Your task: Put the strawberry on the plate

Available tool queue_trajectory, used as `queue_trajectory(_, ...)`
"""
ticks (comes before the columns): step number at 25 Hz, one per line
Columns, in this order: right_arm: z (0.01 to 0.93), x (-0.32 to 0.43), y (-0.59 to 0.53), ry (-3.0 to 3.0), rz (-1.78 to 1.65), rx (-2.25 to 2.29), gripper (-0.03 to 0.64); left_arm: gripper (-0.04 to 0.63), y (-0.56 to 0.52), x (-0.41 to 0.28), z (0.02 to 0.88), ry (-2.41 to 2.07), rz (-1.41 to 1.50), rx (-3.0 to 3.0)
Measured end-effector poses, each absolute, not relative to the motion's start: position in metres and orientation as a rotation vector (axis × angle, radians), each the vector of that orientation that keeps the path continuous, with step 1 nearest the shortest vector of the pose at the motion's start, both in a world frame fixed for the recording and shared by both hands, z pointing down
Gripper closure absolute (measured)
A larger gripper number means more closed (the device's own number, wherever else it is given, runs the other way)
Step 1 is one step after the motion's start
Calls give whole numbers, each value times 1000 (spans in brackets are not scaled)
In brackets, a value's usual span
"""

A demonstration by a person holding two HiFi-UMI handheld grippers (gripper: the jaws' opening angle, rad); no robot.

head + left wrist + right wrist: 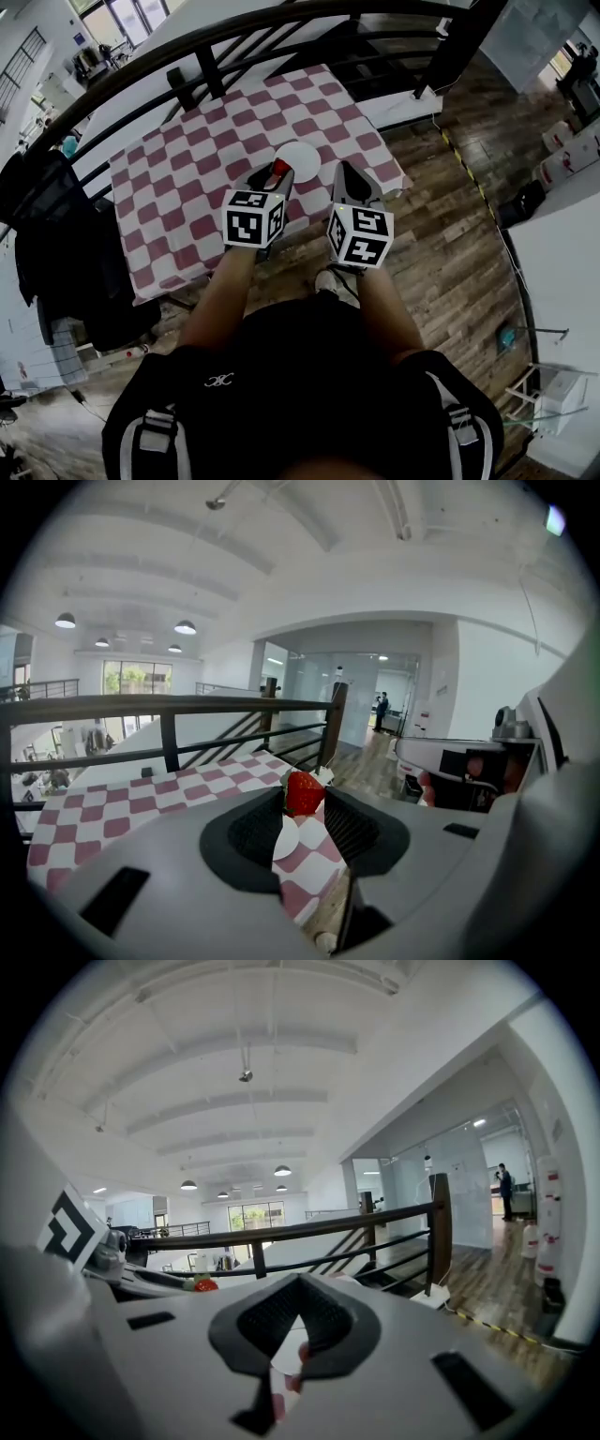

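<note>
Left gripper (277, 174), clamped on the strawberry (304, 792), should lower gently over the plate (307, 154) just ahead before releasing; right gripper (351, 174) closed, empty.

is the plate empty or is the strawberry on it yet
Empty: the white plate is bare, and the strawberry sits clamped in the left gripper near its edge.
</note>
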State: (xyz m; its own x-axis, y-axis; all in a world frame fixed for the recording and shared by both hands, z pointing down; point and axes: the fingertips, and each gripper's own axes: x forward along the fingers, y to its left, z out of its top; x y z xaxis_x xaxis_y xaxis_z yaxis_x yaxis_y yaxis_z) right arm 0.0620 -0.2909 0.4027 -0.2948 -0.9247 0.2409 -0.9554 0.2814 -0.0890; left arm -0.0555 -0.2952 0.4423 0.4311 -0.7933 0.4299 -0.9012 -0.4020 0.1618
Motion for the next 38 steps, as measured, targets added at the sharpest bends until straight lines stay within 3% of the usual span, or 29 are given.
queue_trajectory(15,447,87,-384,-2479,384,1433,609,454,-376,-29,527,-1565,539,2095)
queue_trajectory(38,544,122,-412,-2234,534,1396,609,453,-444,-34,693,-1421,839,1897)
